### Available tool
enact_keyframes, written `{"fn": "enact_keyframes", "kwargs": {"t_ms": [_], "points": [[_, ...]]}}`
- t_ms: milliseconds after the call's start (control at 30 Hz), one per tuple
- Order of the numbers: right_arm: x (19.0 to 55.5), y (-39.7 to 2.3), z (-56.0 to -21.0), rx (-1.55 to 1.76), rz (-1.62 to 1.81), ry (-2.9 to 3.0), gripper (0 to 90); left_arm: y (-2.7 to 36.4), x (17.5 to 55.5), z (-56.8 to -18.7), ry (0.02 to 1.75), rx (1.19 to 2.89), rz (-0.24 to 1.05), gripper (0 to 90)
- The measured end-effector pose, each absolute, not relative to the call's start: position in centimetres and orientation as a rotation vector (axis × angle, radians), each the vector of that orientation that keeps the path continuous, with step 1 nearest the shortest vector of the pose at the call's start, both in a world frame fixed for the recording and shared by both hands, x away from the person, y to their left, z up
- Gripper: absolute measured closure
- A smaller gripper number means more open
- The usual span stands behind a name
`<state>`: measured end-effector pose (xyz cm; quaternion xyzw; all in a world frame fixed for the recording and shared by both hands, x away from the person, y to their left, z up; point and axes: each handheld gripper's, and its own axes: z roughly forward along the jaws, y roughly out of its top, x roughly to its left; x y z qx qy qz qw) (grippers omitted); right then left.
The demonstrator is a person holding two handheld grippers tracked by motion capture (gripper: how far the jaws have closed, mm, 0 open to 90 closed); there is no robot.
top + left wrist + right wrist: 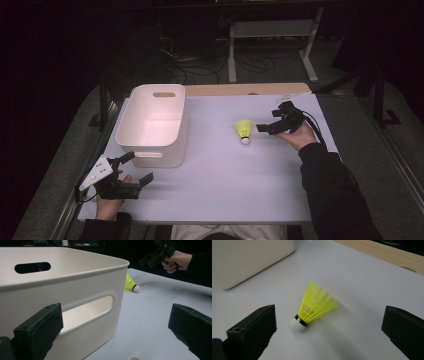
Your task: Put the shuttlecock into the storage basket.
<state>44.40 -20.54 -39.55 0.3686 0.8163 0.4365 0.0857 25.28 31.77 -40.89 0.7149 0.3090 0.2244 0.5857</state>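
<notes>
A yellow shuttlecock (244, 131) with a white cork lies on its side on the white table (225, 175), right of centre. My right gripper (269, 121) hovers just right of it, open, jaws pointing left at it. In the right gripper view the shuttlecock (314, 305) lies between and beyond the wide-apart jaws of my right gripper (329, 315), cork toward the lower left. My left gripper (137, 168) is open at the front left, close to the near wall of a white bin (155, 122). Nothing sits between the jaws of my left gripper (117, 315), which face the bin (75, 285).
The bin is empty and has slot handles. A wooden strip (245, 89) runs along the table's far edge. Bare tabletop spreads between the bin and the shuttlecock. The other hand and its gripper (155, 257) appear far off, past the shuttlecock (131, 283).
</notes>
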Motion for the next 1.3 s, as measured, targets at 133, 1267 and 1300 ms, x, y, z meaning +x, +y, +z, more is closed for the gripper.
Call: {"fn": "enact_keyframes", "kwargs": {"t_ms": [133,1267,1300], "points": [[44.9,-20.5,-40.1,1.125,1.298,2.437,0.0,31.8,25.3,-40.9,0.720,1.668,0.521,0.0],[48.1,-19.6,-40.8,1.154,1.183,2.480,53.2,31.9,25.3,-40.9,0.718,1.669,0.520,0.0],[48.2,-19.6,-40.8,1.154,1.177,2.483,55.7,31.9,25.3,-40.9,0.718,1.669,0.520,0.0]]}}
